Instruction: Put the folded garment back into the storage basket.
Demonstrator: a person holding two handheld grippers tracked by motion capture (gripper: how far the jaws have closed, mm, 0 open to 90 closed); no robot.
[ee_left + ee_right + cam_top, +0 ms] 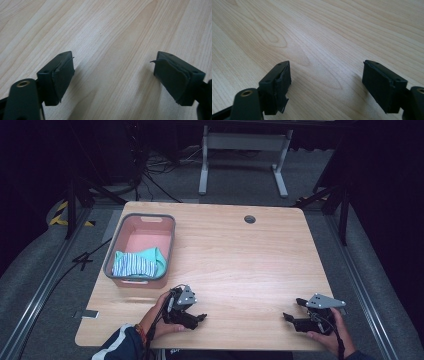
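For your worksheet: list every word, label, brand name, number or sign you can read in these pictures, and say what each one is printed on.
None can be read. The pink basket, the striped and teal cloths in it, the wooden table and both grippers, left gripper and right gripper, show no legible print. The black-and-yellow floor tape is only a stripe pattern.

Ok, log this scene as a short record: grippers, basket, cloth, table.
left gripper: open, nothing between the jaws, low over the table's near edge
right gripper: open, nothing between the jaws, low over the near right part of the table
basket: pink inside, grey rim, at the table's left side
cloth: folded, striped with a teal part, in the near end of the basket
table: light wood, with a round hole near its far edge
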